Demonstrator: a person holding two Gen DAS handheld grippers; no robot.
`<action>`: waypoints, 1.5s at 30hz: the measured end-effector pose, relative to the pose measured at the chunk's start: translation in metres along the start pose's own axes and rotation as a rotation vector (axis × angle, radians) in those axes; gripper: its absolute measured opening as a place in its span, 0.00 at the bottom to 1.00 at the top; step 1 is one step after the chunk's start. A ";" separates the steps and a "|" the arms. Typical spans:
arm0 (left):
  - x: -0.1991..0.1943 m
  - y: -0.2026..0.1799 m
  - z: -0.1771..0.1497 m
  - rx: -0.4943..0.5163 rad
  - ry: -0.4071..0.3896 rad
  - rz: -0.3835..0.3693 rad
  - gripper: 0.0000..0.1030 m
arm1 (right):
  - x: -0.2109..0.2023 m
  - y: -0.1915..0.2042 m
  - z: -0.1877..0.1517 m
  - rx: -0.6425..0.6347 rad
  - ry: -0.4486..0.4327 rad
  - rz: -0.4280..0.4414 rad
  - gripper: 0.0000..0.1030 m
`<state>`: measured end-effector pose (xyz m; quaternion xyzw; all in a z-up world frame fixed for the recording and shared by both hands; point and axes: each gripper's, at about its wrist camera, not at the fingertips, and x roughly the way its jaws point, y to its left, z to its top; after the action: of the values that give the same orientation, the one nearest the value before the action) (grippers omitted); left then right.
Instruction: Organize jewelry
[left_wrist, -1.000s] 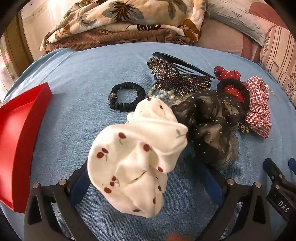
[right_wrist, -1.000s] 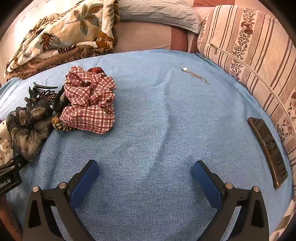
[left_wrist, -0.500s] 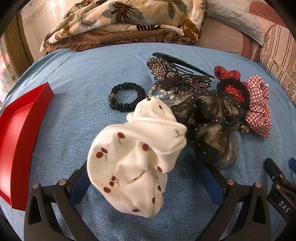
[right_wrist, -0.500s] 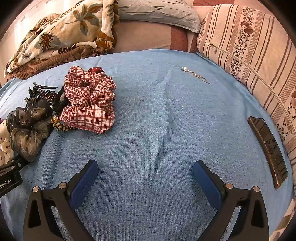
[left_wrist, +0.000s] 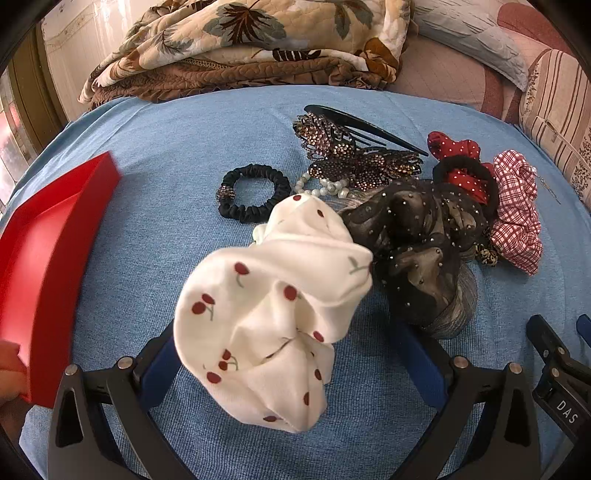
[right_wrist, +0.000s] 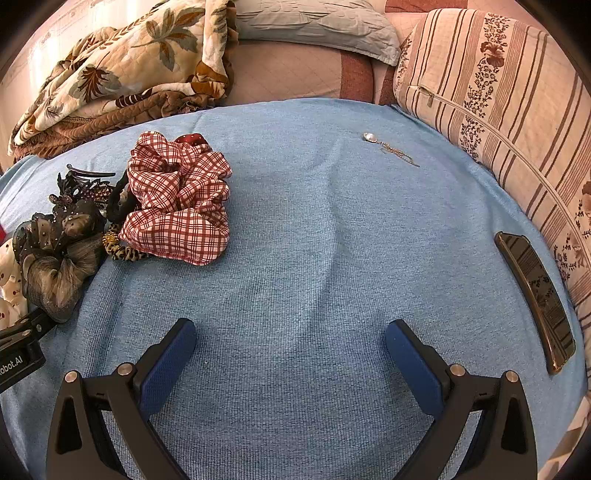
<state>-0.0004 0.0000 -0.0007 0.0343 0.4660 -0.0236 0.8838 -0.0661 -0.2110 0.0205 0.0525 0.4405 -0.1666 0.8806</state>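
A white cherry-print scrunchie sits between the spread fingers of my left gripper, which is open; the fabric hides both fingertips. Behind it lie a black mesh scrunchie, a black hair tie, a pearl bracelet, rhinestone clips, a red dotted scrunchie and a plaid scrunchie. A red tray stands at the left, with a hand at its near corner. My right gripper is open over bare blue cloth, right of the plaid scrunchie.
A thin chain with a pendant lies alone at the far right of the cloth. A dark phone-like slab rests by the striped pillow. Folded quilts line the back edge.
The red tray has slid to the right, closer to the pile and the left gripper. The scrunchies and both grippers have stayed in place.
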 end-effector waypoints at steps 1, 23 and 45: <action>0.000 0.000 0.000 -0.001 0.000 -0.001 1.00 | 0.000 0.000 0.000 0.000 0.000 0.000 1.00; -0.001 0.000 0.000 -0.002 0.000 -0.003 1.00 | 0.001 -0.004 0.000 0.016 0.009 0.034 1.00; -0.196 0.074 -0.050 0.024 -0.313 -0.060 1.00 | -0.118 0.003 -0.037 0.026 -0.194 0.009 0.99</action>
<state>-0.1466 0.0795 0.1353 0.0267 0.3230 -0.0604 0.9441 -0.1592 -0.1702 0.0914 0.0494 0.3506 -0.1725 0.9192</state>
